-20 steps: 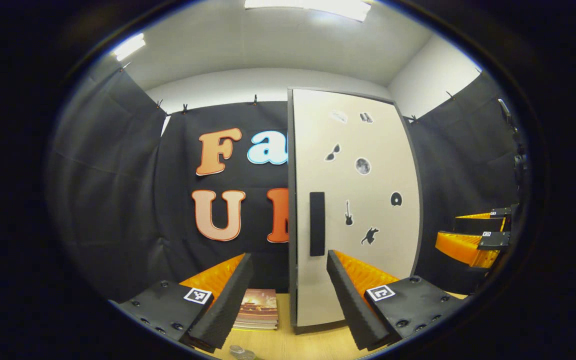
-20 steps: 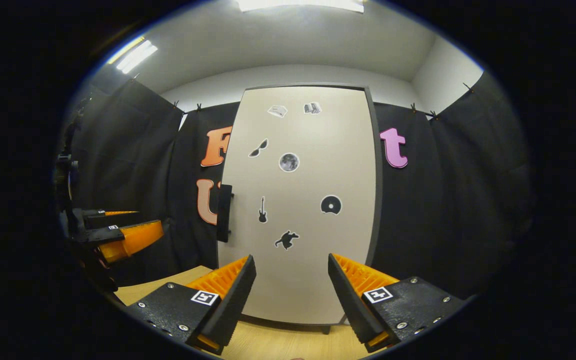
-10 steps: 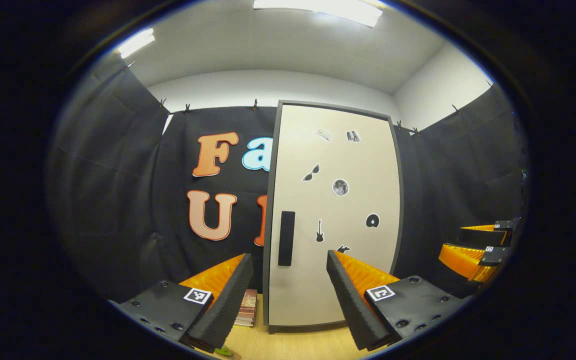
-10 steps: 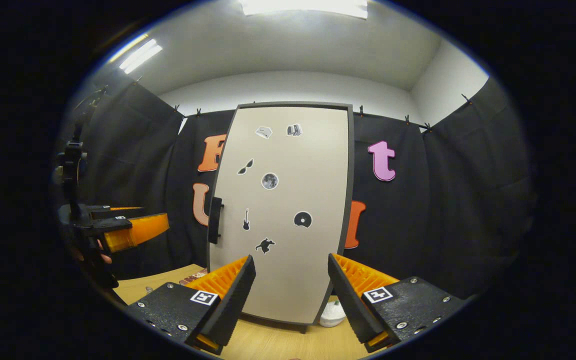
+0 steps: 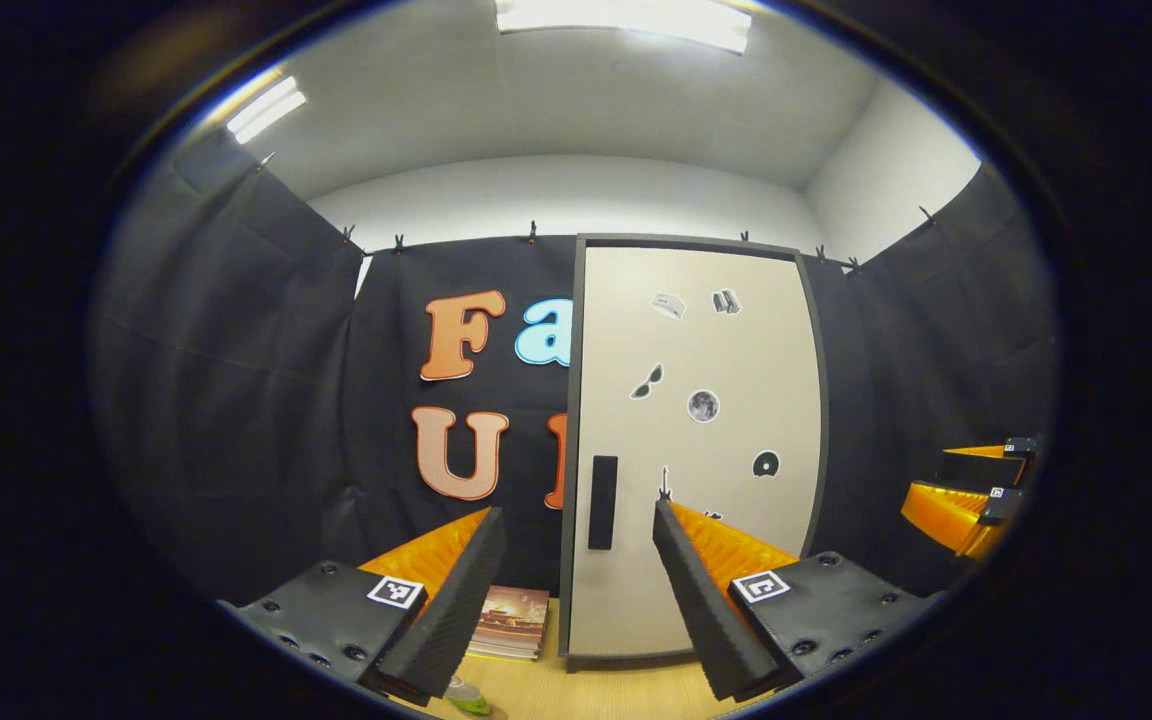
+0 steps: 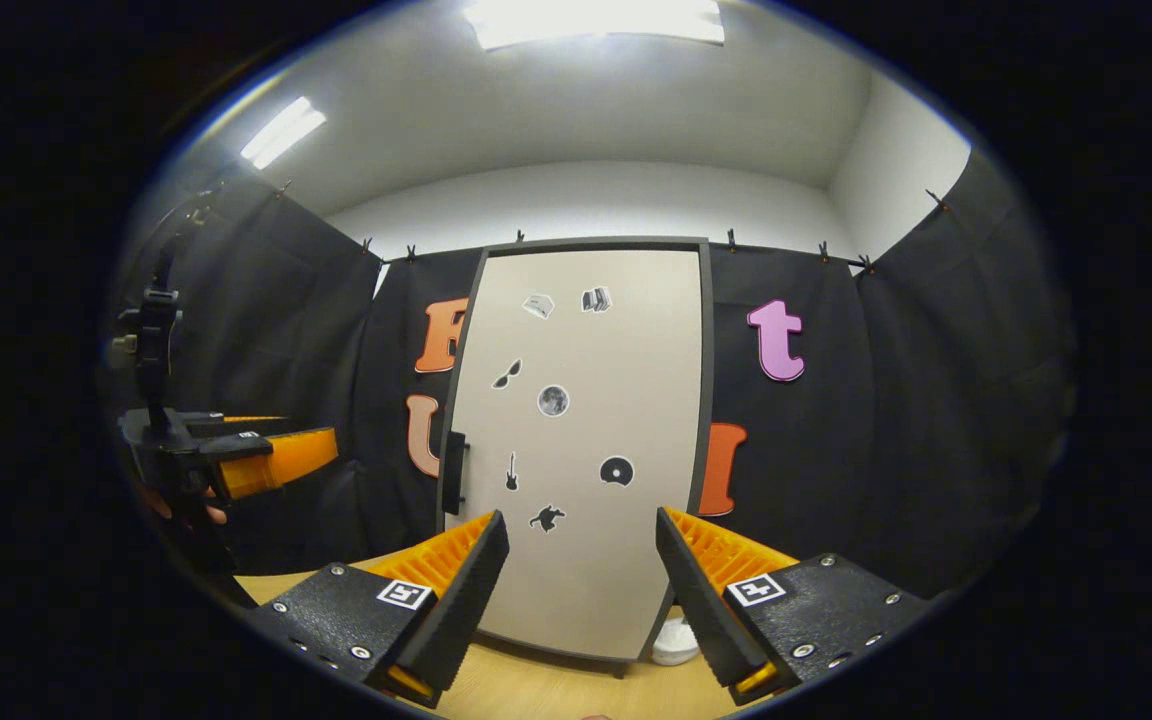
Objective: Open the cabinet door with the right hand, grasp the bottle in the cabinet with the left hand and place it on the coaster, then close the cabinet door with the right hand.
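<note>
The tall cabinet [image 5: 696, 560] stands on the wooden table with its beige, sticker-covered door [image 6: 596, 560] shut, so its inside is hidden. A dark vertical handle [image 5: 603, 502] sits on the door's left edge, also seen as the handle [image 6: 454, 472] in the right gripper view. My left gripper [image 5: 576, 600] is open and empty, some way in front of the handle. Facing the door's middle from a distance, my right gripper [image 6: 581, 600] is open and empty too. The left gripper [image 6: 266, 462], held by a hand [image 6: 186, 505], shows at the left of the right gripper view.
A stack of books [image 5: 511, 622] lies on the table [image 5: 576, 695] left of the cabinet. A small green-edged object [image 5: 468, 694] sits at the near edge. A white object [image 6: 676, 640] rests by the cabinet's right foot. Black cloth walls surround the booth.
Both grippers have drawn back from the cabinet, which now looks smaller and lower in both views. The door stays shut and both grippers stay open.
</note>
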Demonstrator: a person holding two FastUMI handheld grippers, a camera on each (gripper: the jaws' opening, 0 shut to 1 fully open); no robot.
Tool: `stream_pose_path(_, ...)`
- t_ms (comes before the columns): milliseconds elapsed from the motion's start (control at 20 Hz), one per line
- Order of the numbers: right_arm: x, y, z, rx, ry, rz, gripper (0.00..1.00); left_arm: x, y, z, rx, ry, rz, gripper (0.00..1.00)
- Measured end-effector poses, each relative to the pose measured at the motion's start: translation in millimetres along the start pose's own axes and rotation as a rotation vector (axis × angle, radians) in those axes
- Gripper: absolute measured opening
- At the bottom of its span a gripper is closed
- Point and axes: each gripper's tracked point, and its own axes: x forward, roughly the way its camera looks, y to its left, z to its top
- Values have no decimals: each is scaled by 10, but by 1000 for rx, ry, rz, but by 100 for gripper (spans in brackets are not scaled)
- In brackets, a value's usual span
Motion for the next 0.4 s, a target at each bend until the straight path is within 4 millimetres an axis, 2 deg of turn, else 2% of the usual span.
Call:
stream_pose_path(150, 13, 149, 23, 6, 1, 27, 92, 33, 56, 29, 9, -2, -38, 98)
stream_pose_path(400, 49, 270, 100, -12, -18, 4, 93, 78, 217, 85, 45, -12, -79, 96)
